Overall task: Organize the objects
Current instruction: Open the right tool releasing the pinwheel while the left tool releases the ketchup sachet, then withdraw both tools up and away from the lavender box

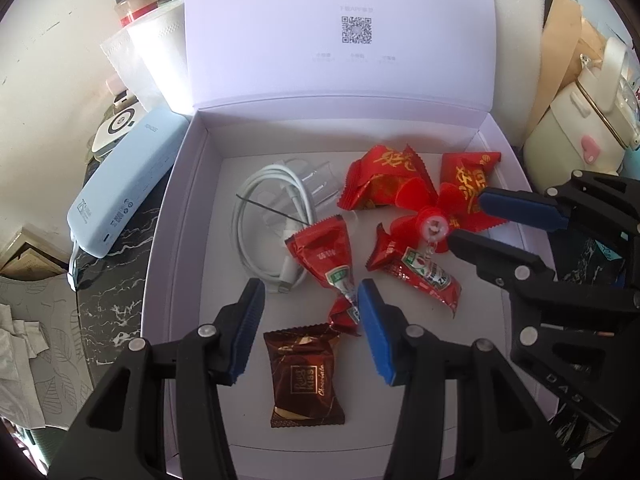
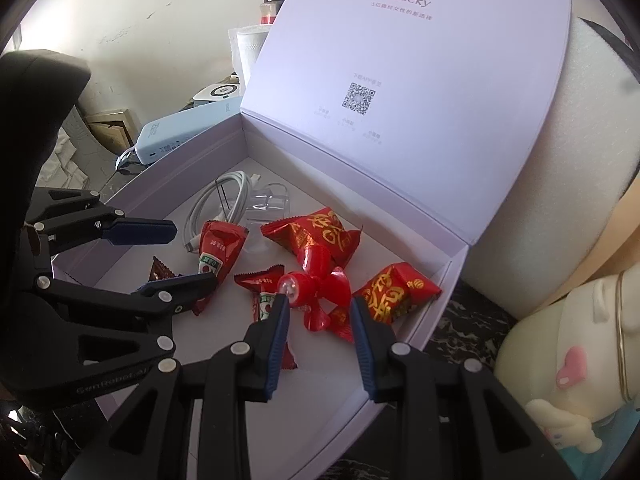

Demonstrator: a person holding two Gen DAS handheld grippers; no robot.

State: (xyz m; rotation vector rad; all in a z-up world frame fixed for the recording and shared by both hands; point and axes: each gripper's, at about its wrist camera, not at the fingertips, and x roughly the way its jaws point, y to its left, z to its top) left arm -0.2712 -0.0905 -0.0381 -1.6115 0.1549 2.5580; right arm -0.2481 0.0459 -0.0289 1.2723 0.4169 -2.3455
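Inside the open white cardboard box [image 1: 182, 216], the brown chocolate packet [image 1: 306, 376] lies long-ways near-to-far between the open left claw [image 1: 310, 334]. The open right claw [image 2: 318, 338] hovers around the red plastic pinwheel [image 2: 316, 280].

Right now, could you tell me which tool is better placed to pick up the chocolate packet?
Left. The left tool hangs open right over the chocolate packet, while the right tool is open around the red toy fan farther back in the box.
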